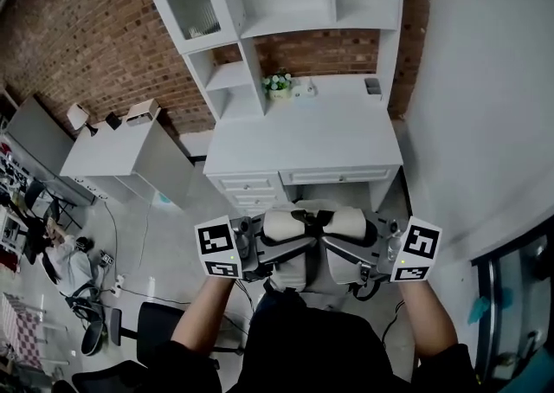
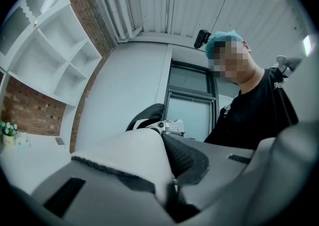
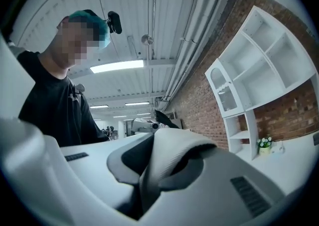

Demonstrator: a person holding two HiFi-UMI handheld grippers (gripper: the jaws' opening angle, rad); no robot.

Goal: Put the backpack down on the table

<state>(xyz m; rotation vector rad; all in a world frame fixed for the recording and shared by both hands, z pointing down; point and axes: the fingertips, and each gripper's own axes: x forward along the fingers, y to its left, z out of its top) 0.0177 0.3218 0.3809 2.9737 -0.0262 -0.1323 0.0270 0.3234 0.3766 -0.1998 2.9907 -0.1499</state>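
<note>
Backpack (image 1: pixel 316 244) is hanging in the air close to the person's chest, on the near side of the white counter (image 1: pixel 303 136) and not yet over it. The left gripper (image 2: pixel 169 197) is clamping one pale shoulder strap (image 2: pixel 142 158), and the right gripper (image 3: pixel 144 195) is clamping the other strap (image 3: pixel 169 160). To land it well, I judge both hands should be travelling forward together, keeping level, lowering onto the bare middle, clearing the flower pot (image 1: pixel 277 84) at the far edge, and letting go only once it is resting.
</note>
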